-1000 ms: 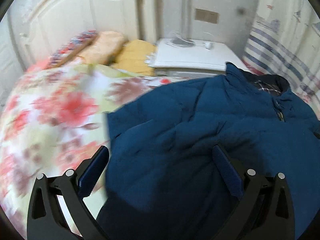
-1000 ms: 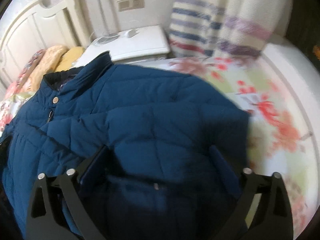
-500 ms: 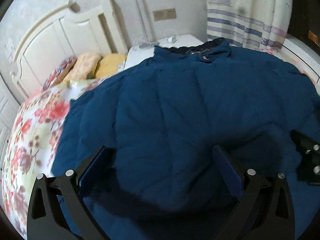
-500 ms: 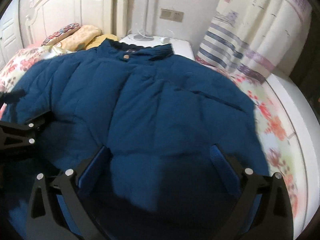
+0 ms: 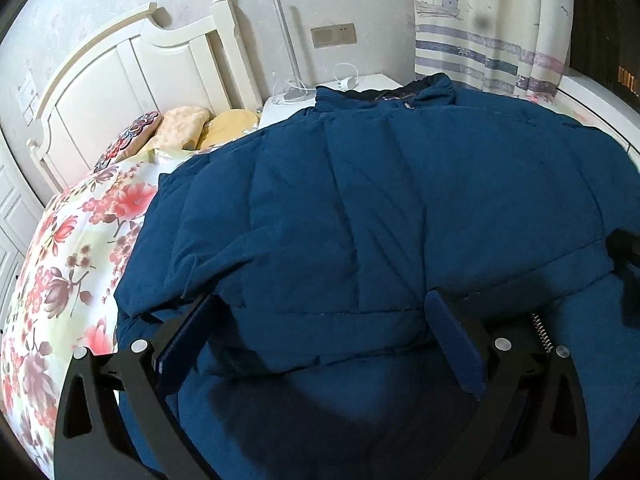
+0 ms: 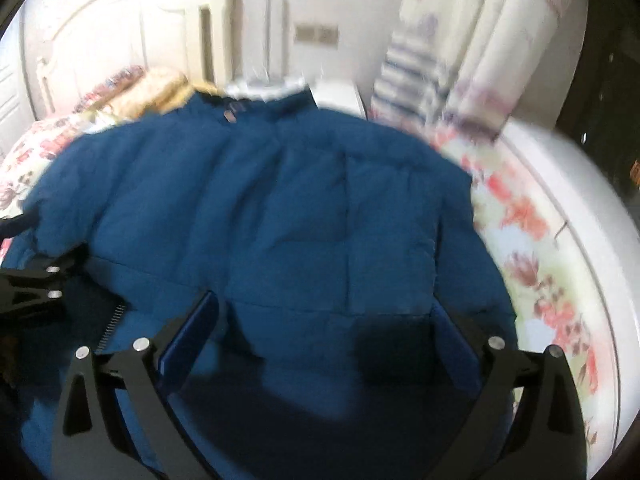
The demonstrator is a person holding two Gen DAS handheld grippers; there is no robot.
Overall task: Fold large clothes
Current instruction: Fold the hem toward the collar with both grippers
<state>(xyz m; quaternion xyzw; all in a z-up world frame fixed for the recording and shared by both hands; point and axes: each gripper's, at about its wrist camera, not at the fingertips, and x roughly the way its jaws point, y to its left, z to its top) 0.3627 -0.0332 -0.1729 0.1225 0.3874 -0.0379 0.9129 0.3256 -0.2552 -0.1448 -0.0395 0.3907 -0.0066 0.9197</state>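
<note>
A: State the position of the garment.

B: The blue padded jacket [image 5: 380, 208] lies spread on the bed, over the floral bedspread [image 5: 80, 248]. Its collar [image 5: 400, 94] points toward the white nightstand [image 5: 360, 82] and the headboard [image 5: 132, 68]. One sleeve is folded across the body on the left side of the left wrist view. The bedspread shows on both sides of the jacket: at left in the left wrist view, at right in the right wrist view.

A: State the condition of the left gripper.

B: The left gripper [image 5: 316, 320] stands with its jaws wide apart above the lower part of the jacket. The quilted hem area bulges up between the pads. The pads do not press on it; no grip is established.

A: And the right gripper?

B: The right gripper [image 6: 324, 320] has its jaws spread to full width, having just been opening. Jacket fabric lies between and below the pads, not clamped. This view is blurred, so fine contact cannot be confirmed.

A: Relative position of the two tools?

B: They are side by side over the hem end of the jacket. The left tool's frame is visible at the left edge of the right wrist view.

A: Other items?

B: Pillows [image 5: 188, 128] lie against the headboard. A striped curtain [image 5: 492, 28] hangs behind the nightstand.
</note>
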